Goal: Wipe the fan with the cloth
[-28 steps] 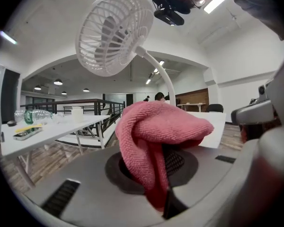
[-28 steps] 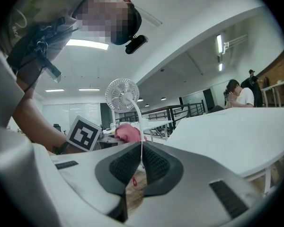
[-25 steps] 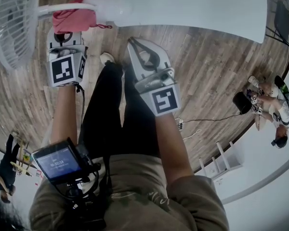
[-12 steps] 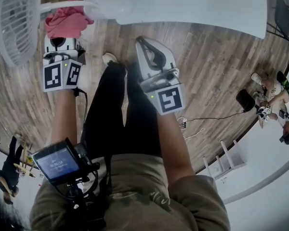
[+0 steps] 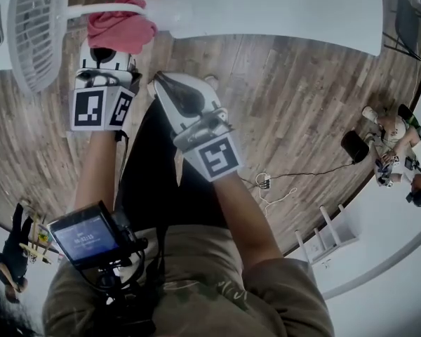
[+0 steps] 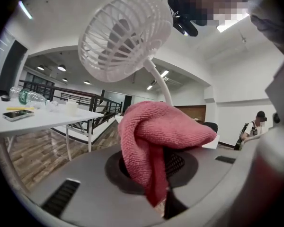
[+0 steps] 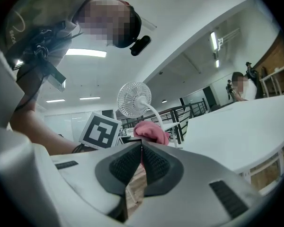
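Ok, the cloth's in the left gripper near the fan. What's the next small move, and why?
Probably ease the left gripper toward the fan grille until the pink cloth meets it. The cloth is clamped in its jaws, bunched by the neck and short of the grille; the right gripper is shut and empty.

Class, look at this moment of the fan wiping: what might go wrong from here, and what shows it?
1. The left gripper pinches only a fold of the pink cloth. The loose bunch may snag on the grille of the fan or pull free.
2. The right gripper is shut, empty and away from the fan, so nothing steadies its thin neck. A firm push might swing or tip it.
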A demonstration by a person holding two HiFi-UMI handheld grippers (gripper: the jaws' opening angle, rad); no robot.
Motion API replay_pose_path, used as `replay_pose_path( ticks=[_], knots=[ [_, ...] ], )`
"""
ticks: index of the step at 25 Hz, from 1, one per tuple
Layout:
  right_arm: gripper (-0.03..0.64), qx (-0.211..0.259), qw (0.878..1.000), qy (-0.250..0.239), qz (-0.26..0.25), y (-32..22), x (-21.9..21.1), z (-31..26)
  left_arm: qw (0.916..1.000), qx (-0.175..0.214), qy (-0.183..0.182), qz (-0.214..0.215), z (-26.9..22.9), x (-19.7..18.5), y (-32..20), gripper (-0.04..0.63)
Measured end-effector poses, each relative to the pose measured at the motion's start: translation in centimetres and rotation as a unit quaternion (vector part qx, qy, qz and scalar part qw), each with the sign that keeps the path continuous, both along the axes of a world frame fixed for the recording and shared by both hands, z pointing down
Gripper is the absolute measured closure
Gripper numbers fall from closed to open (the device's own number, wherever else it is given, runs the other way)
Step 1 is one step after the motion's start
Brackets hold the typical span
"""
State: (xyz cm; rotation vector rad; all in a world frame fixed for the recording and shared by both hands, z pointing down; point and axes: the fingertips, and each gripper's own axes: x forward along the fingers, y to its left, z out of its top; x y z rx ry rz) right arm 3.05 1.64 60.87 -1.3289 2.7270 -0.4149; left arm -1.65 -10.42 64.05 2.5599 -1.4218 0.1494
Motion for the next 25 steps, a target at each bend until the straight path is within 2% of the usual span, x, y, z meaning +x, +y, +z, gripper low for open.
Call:
replay_pose_path(
  ticks=[8,25],
  knots=[
    [0.609,-0.012,1.000,0.013,0.002,0.4,1.0,0.7,0.9995,-0.018,-0.024,0.013,1.8,0.5,0.2,0.517],
    [0.609,-0.016,0.999,0.034,0.031,-0.5,4.0,2.3,0.9958,0.007,-0.091,0.010,2.7,-0.4,0.2,0.515]
  ],
)
